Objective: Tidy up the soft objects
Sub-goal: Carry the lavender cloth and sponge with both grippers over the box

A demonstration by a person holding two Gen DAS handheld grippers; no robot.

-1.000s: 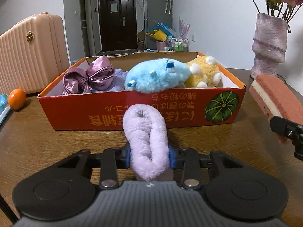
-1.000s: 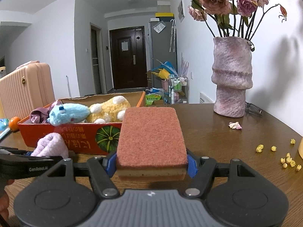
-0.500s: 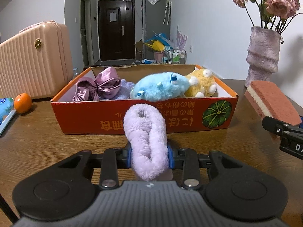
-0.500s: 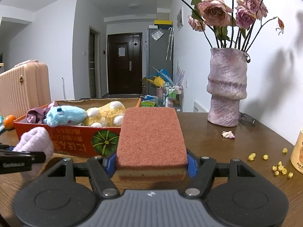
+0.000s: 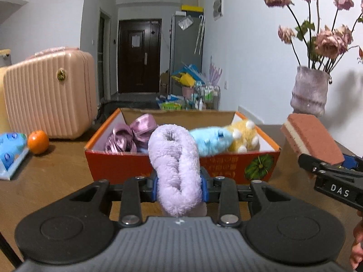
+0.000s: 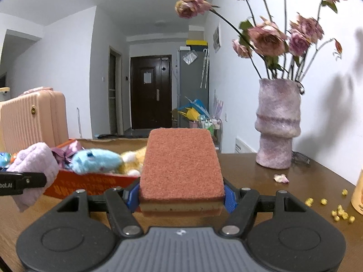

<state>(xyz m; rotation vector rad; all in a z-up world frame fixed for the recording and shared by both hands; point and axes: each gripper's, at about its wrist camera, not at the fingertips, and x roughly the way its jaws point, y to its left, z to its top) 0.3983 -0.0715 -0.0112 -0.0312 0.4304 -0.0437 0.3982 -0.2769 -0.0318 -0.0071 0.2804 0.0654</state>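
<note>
My left gripper (image 5: 179,187) is shut on a fluffy lilac sock (image 5: 174,165), held above the wooden table just before the orange cardboard box (image 5: 127,165). That sock (image 6: 34,165) also shows at the left of the right wrist view. Inside the box lie a shiny purple bow (image 5: 133,133), a blue plush toy (image 5: 209,139) and a yellow plush toy (image 5: 244,137). My right gripper (image 6: 181,198) is shut on a reddish sponge (image 6: 181,165) with a yellow underside, off the box's right end. The sponge (image 5: 313,139) appears at the right of the left wrist view.
A pink suitcase (image 5: 47,95) stands at the left, with an orange (image 5: 38,141) and a blue packet (image 5: 10,154) before it. A lilac vase of dried roses (image 6: 278,127) stands at the right. Petals and yellow crumbs (image 6: 340,210) lie scattered on the table (image 6: 249,172).
Both grippers have risen and tipped up with their loads. The box sits lower and farther in the left wrist view, and the sock now overlaps its front wall.
</note>
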